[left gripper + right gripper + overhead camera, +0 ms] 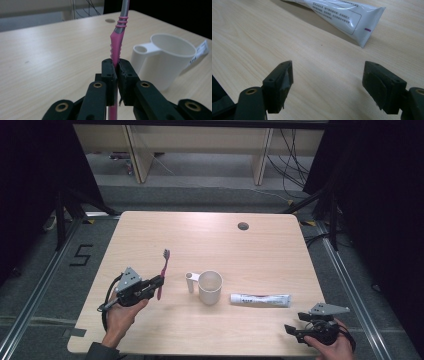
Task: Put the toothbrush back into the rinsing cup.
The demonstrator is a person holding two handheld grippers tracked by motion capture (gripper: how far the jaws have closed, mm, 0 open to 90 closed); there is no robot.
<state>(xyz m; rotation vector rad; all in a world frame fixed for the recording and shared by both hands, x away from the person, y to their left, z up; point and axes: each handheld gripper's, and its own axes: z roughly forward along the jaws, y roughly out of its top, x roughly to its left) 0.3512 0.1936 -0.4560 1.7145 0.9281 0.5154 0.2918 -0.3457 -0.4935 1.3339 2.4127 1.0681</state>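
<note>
While the left gripper (159, 282) is clamped tight on the toothbrush (163, 272), its pads pinch the pink handle low down, near the butt end; the shaft runs on past the jaws, away from the hand. Toothbrush: pink ribbed grip section, grey neck with pink rings above it in the left gripper view, dark bristle head at the far end in the high view. It sits over the left part of the surface (250, 255), just left of the cup (209, 287).

Cup is white, open top, upright, with a tab handle with a hole sticking out on its left side. It stands near mid-surface.

Toothpaste tube (260, 299) lies flat just right of the cup, white with print, crimped end toward the right.

Right gripper (294, 330) is at the near right corner, jaws spread wide, nothing between them, just bare wood. Crimped tube end is ahead of it, apart from the pads.
</note>
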